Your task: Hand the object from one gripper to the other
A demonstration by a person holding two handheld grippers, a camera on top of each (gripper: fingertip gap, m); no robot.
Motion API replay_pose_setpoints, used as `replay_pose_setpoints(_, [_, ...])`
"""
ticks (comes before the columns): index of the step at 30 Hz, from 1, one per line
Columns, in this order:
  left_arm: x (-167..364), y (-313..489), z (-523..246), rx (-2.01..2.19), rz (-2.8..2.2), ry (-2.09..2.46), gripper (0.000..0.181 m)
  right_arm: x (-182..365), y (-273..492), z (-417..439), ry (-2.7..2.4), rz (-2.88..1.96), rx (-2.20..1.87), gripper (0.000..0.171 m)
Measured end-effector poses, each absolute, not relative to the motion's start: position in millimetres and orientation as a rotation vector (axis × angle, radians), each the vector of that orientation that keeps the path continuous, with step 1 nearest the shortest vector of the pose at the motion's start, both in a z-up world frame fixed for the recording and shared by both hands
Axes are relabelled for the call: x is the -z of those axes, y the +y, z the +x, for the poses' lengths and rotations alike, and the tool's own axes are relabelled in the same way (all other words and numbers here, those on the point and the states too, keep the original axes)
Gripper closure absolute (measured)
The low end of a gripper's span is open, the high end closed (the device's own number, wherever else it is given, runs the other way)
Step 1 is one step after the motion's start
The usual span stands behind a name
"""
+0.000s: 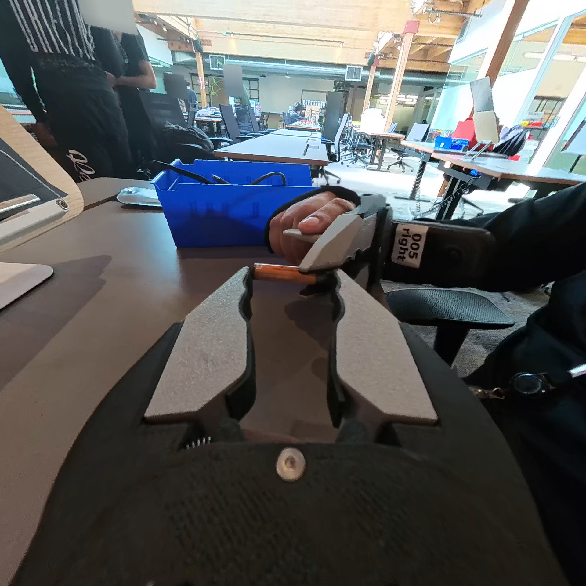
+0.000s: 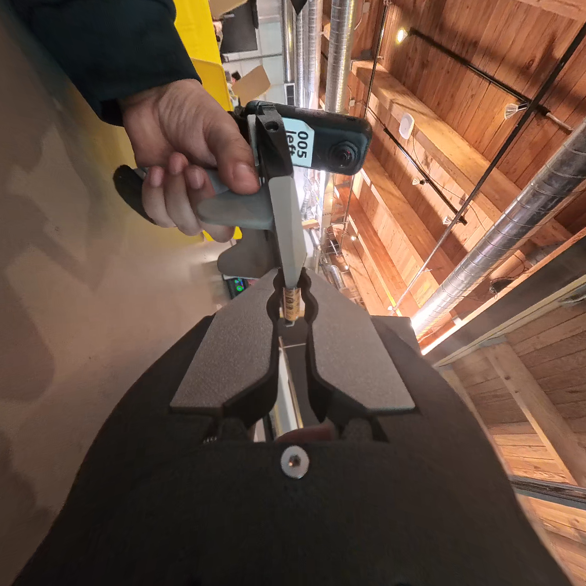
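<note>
My left gripper (image 1: 293,279) has its jaws spread about as wide as the small orange-and-black cylindrical battery (image 1: 283,274) is long; the battery lies crosswise between the fingertips, its orange end touching the left finger, while the black end near the right finger is hidden by the other tool. My right gripper (image 2: 291,301) pinches that same battery (image 2: 291,306) between the notches of its rubber-lined fingers, near the battery's black end. In the left wrist view the right gripper (image 1: 312,279) comes in from the right side, its grey fingers stacked one above the other, with a hand (image 1: 301,222) wrapped round its handle. In the right wrist view the left gripper's grey finger (image 2: 287,234) meets the battery edge-on from above, a hand (image 2: 187,158) on its trigger. The battery hangs above the brown tabletop (image 1: 126,285), towards its right edge. Farther back on the table stands a blue plastic bin (image 1: 228,206) holding black cables (image 1: 269,176).
</note>
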State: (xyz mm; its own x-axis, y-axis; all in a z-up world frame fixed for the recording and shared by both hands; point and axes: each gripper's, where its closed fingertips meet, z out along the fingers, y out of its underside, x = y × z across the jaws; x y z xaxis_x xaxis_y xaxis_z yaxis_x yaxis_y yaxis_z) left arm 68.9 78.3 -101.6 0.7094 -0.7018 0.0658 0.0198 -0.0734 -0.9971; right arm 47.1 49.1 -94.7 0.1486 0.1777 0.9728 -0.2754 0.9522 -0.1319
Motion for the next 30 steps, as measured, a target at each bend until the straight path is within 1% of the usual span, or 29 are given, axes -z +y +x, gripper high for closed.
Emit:
replay_pose_setpoints(3, [102,82,64,0.519,-1.533,0.621,0.136,99,54,44,-1.422,0.010,-0.357,0.162])
replay_pose_setpoints(4, [101,83,62,0.486,-1.524,0.621,0.136,99,54,43,-1.447,-0.053,-0.424,0.159])
replay_pose_setpoints(7, [107,91,49,0.238,-1.529,0.655,0.136,109,59,39,-1.618,-0.307,-0.747,0.142])
replay_pose_setpoints(9, [119,98,39,-0.033,-1.551,0.721,0.136,120,64,39,-1.746,-0.469,-0.949,0.136])
replay_pose_setpoints(11, [127,103,33,-0.306,-1.533,0.815,0.136,124,76,42,-1.797,-0.584,-1.059,0.148])
replay_pose_setpoints(14, [124,107,28,-0.637,-1.447,0.907,0.136,108,91,48,-1.722,-0.724,-1.288,0.158])
replay_pose_setpoints(16, [119,109,29,-0.797,-1.374,0.944,0.136,102,99,42,-1.672,-0.859,-1.394,0.149])
replay_pose_setpoints(18, [119,111,30,-0.936,-1.318,0.987,0.136,102,101,35,-1.650,-0.916,-1.400,0.142])
replay_pose_setpoints(21, [123,115,35,-0.995,-1.296,1.020,0.136,108,95,32,-1.679,-0.899,-1.352,0.148])
replay_pose_setpoints(23, [118,116,39,-0.977,-1.272,1.001,0.136,121,93,27,-1.735,-0.915,-1.294,0.147])
replay_pose_setpoints(24, [118,117,42,-0.943,-1.276,1.000,0.137,126,94,25,-1.748,-0.917,-1.263,0.155])
replay_pose_setpoints(26, [119,123,36,-0.902,-1.306,0.963,0.136,128,100,19,-1.744,-0.898,-1.181,0.159])
replay_pose_setpoints(27, [119,125,34,-0.823,-1.330,0.930,0.139,128,109,14,-1.719,-0.900,-1.119,0.163])
replay_pose_setpoints(30, [128,136,19,-0.380,-1.578,0.741,0.132,125,150,2,-1.616,-0.839,-0.808,0.165])
